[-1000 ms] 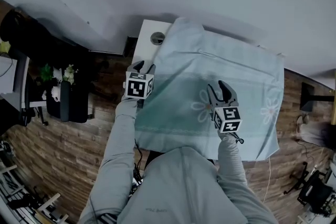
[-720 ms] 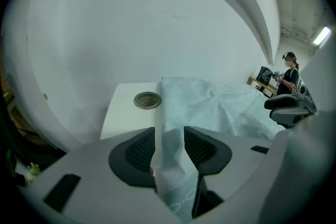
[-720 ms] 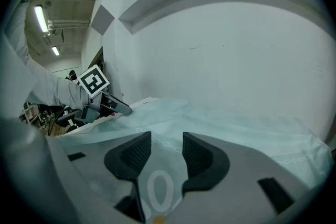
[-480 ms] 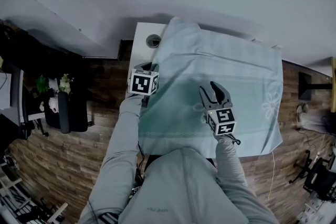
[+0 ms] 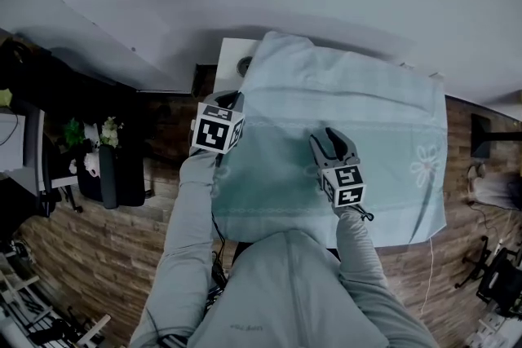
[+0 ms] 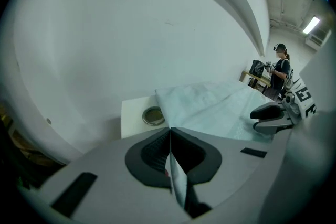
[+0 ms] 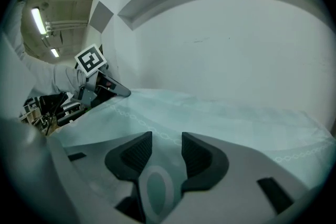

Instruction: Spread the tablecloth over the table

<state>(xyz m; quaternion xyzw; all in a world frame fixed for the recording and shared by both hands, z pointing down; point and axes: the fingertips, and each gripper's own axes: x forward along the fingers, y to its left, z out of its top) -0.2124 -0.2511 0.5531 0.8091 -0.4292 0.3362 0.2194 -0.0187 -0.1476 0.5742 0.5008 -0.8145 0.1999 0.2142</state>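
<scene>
The white surface [image 5: 227, 53] is almost wholly under the pale blue-green tablecloth [image 5: 367, 118]; only its far left corner shows bare. There the cloth is bunched inward and short of the edge, while its near and right edges already hang over. It reads as thin, light and limp, so it will probably crease, drag and fold on itself rather than slide as a sheet. It is best taken by a pinch at the hem or a corner and drawn taut, not pushed. The left hand-held gripper [image 5: 232, 100] has just clenched at the left edge, and a thin fold of cloth is caught between its pads. The right hand-held gripper [image 5: 330, 139] hangs over the middle of the cloth, released and gripping nothing, though its jaws have just eased inward slightly. A small round port [image 5: 243, 64] sits in the bare corner.
</scene>
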